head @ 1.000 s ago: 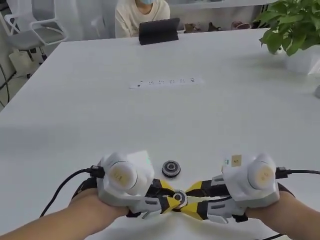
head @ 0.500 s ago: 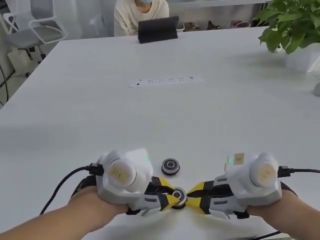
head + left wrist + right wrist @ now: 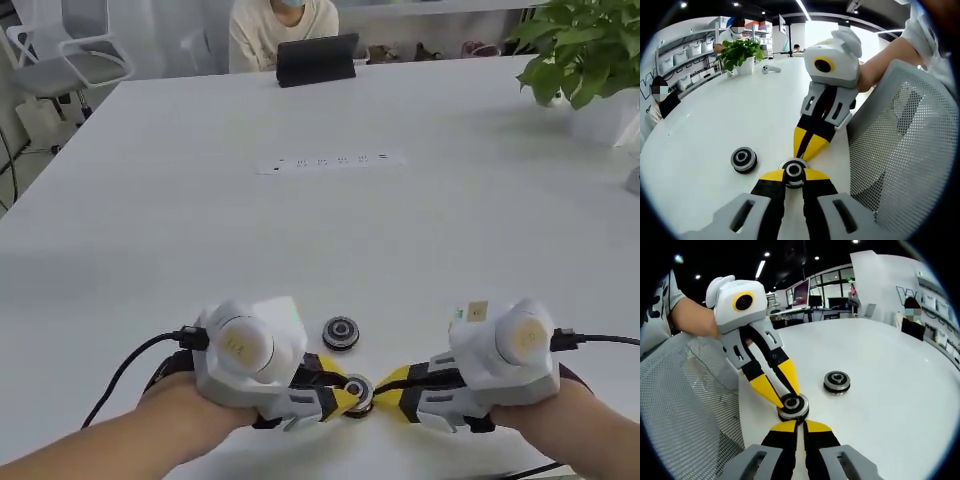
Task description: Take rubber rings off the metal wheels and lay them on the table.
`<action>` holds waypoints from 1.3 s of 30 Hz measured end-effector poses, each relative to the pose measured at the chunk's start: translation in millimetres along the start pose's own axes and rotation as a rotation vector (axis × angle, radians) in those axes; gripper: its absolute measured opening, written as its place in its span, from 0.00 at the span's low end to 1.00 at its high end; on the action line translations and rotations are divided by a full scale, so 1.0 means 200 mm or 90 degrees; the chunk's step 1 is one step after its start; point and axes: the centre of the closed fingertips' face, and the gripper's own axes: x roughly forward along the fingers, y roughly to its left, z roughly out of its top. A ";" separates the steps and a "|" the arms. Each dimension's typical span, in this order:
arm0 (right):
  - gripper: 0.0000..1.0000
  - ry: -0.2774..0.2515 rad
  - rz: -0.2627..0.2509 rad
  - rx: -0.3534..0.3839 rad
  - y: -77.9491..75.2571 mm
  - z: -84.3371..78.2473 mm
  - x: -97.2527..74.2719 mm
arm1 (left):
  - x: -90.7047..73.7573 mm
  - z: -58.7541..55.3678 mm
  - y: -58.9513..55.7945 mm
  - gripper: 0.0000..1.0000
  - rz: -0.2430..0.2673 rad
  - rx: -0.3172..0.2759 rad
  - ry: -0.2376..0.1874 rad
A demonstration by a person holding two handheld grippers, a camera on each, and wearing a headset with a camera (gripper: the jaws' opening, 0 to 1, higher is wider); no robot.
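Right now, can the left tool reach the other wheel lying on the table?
Probably yes, but not straight away. The spare wheel lies close by with nothing between them, but the left tool is shut on the held wheel, so it would have to let go first.

**Matt desk, glossy shells, metal ringed in rubber**

The desk (image 3: 420,230) is smooth, matt white. The pinched wheel (image 3: 793,172) has a bright, polished metal hub inside a dull black rubber ring. The free wheel (image 3: 744,160) just beside it looks alike. Meeting at the pinched wheel, the left hand-held gripper (image 3: 349,395) and right hand-held gripper (image 3: 381,389) have glossy white plastic shells, matt black arms and satin yellow tips. On the person's side of it, a chair back (image 3: 900,150) is grey woven mesh.
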 end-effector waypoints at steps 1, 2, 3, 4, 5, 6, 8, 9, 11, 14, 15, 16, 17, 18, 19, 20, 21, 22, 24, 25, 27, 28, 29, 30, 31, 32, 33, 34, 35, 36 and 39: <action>0.00 0.001 -0.001 0.003 0.00 0.00 0.00 | 0.00 0.00 0.00 0.07 0.000 0.000 0.000; 0.00 0.000 -0.003 0.012 0.00 0.00 0.00 | 0.00 0.00 0.00 0.07 0.001 0.000 0.001; 0.00 0.000 -0.004 0.014 -0.01 0.00 0.00 | 0.00 0.00 0.00 0.07 0.001 0.000 0.001; 0.00 0.000 -0.004 0.020 -0.01 0.00 0.00 | 0.00 0.00 0.00 0.07 0.002 0.001 0.002; 0.00 -0.001 -0.004 0.024 -0.01 0.00 0.00 | 0.00 0.00 0.00 0.07 0.002 0.000 0.002; 0.00 -0.002 -0.004 0.029 0.00 0.00 -0.01 | 0.00 0.00 0.00 0.07 0.002 0.000 0.002; 0.00 -0.006 -0.004 0.044 -0.01 0.01 -0.01 | 0.00 0.00 0.00 0.07 0.002 0.000 0.003; 0.00 -0.007 -0.004 0.048 -0.01 0.01 -0.01 | 0.00 0.00 0.00 0.07 0.002 0.000 0.003; 0.00 -0.014 -0.004 0.071 -0.01 0.02 -0.02 | 0.00 0.00 0.00 0.07 0.003 0.000 0.003; 0.00 -0.022 -0.002 0.108 -0.01 0.02 -0.03 | 0.00 0.00 0.00 0.07 0.004 0.000 0.003; 0.00 -0.026 -0.001 0.119 -0.01 0.03 -0.03 | 0.00 0.00 0.00 0.07 0.004 0.000 0.003; 0.00 -0.028 -0.001 0.125 -0.01 0.03 -0.03 | 0.00 0.00 0.00 0.07 0.004 -0.001 0.003; 0.00 -0.031 0.000 0.134 -0.02 0.03 -0.03 | 0.00 0.00 0.00 0.07 0.004 -0.001 0.004; 0.00 -0.033 0.000 0.141 -0.02 0.03 -0.03 | 0.00 0.00 0.00 0.07 0.004 -0.001 0.004; 0.00 -0.036 0.000 0.149 -0.02 0.03 -0.03 | 0.00 0.00 0.00 0.07 0.005 0.000 0.004; 0.00 -0.037 0.001 0.154 -0.02 0.03 -0.03 | 0.00 0.00 0.00 0.07 0.005 -0.001 0.003; 0.00 -0.040 0.001 0.159 -0.02 0.04 -0.03 | 0.00 0.00 0.00 0.07 0.005 -0.001 0.003; 0.00 -0.043 0.001 0.163 -0.02 0.04 -0.03 | 0.00 0.00 0.00 0.07 0.005 -0.001 0.003; 0.00 -0.065 0.004 0.185 -0.02 0.07 -0.04 | 0.00 0.00 0.00 0.07 0.005 0.000 0.003; 0.00 -0.066 0.007 0.193 -0.02 0.07 -0.04 | 0.00 0.00 0.00 0.07 0.005 0.000 0.003; 0.00 -0.060 0.005 0.183 -0.02 0.06 -0.03 | 0.00 0.00 0.00 0.07 0.006 -0.001 0.003; 0.00 -0.061 0.006 0.185 -0.02 0.07 -0.03 | 0.00 0.00 0.00 0.07 0.006 -0.001 0.003; 0.00 -0.062 0.008 0.188 -0.02 0.07 -0.03 | 0.00 0.00 0.00 0.07 0.006 -0.001 0.003; 0.00 -0.062 0.009 0.189 -0.02 0.07 -0.03 | 0.00 0.00 0.00 0.07 0.006 -0.001 0.003; 0.00 -0.063 0.009 0.189 -0.02 0.07 -0.03 | 0.00 0.00 0.00 0.07 0.006 -0.002 0.003; 0.00 -0.064 0.011 0.191 -0.02 0.08 -0.03 | 0.00 0.00 0.00 0.07 0.007 -0.003 0.003; 0.00 -0.064 0.010 0.193 -0.02 0.08 -0.03 | 0.00 0.00 0.00 0.07 0.008 -0.004 0.003; 0.00 -0.064 0.011 0.196 -0.02 0.08 -0.03 | 0.00 0.00 0.00 0.07 0.008 -0.004 0.003; 0.00 -0.065 0.011 0.197 -0.02 0.08 -0.03 | 0.00 0.00 0.00 0.07 0.009 -0.005 0.003; 0.00 -0.066 0.011 0.199 -0.02 0.08 -0.03 | 0.00 0.00 0.00 0.07 0.009 -0.006 0.003; 0.00 -0.067 0.010 0.197 -0.02 0.09 -0.03 | 0.00 0.00 0.00 0.07 0.011 -0.007 0.004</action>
